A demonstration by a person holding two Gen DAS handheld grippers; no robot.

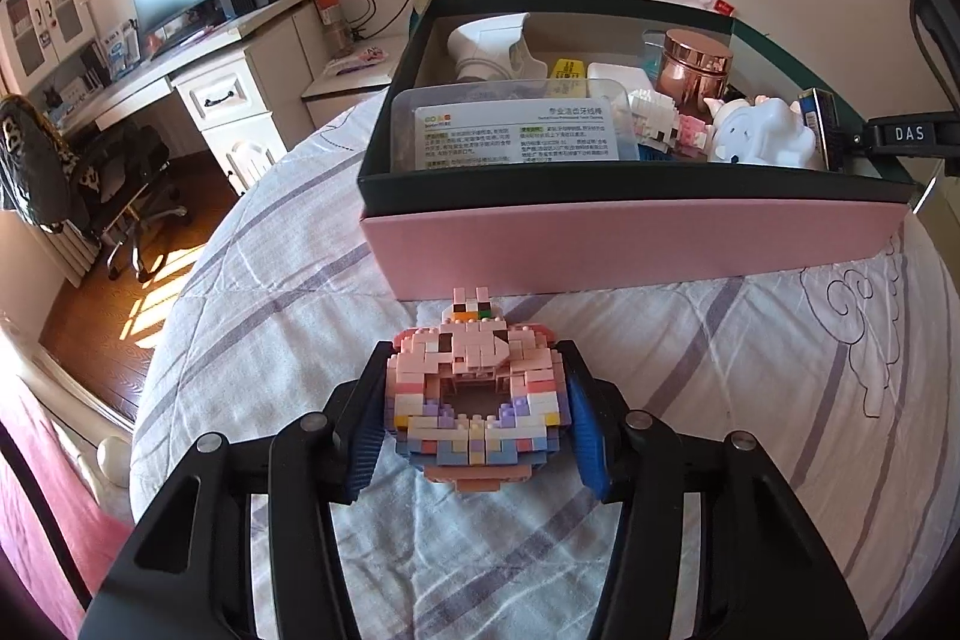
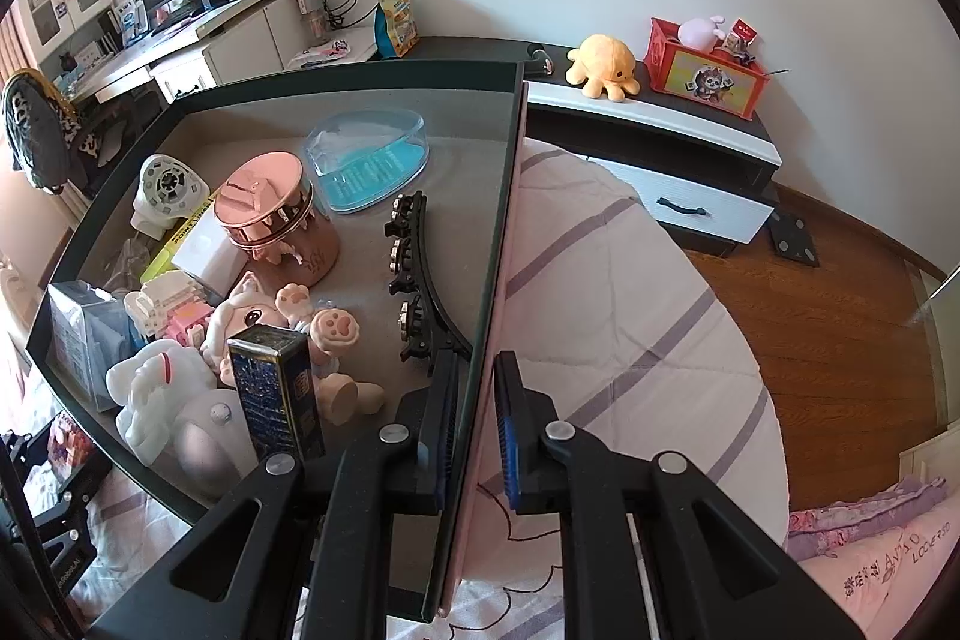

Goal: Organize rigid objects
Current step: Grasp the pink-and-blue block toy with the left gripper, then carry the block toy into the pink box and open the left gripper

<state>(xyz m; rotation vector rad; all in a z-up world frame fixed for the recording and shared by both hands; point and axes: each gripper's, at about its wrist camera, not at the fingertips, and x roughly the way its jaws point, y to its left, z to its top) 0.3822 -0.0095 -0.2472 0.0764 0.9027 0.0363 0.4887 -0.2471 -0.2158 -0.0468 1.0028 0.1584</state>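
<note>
The left gripper (image 1: 477, 418) is clamping a pink brick-built toy (image 1: 474, 388) between its two blue pads, one pad pressing on each side of the model. The toy is sitting low over the striped bedspread (image 1: 270, 328); whether it is resting on the cloth or hanging just above it, I cannot tell. Straight ahead of those fingers, just beyond the toy, the storage box (image 1: 630, 244) is standing on the bed, pink outside with a dark rim.

The right gripper (image 2: 474, 424) is straddling the box's side wall (image 2: 498, 232), one finger inside and one outside. The fingers are standing narrowly apart around the thin wall, but from here I cannot say whether the pads are actually pinching it.

Inside the box, to the left of the right gripper's inner finger, a dark blue carton (image 2: 276, 394) is standing upright, with a white figurine (image 2: 162, 400) just beside it and a peach cat figure (image 2: 288, 322) lying behind. Ahead of the same finger a black hair clip (image 2: 420, 274) is lying along the wall. Farther in, a rose-gold tin (image 2: 270, 214), a blue-tinted clear case (image 2: 366, 160) and a white fan-like gadget (image 2: 168, 187) are sitting near the far end.
</note>
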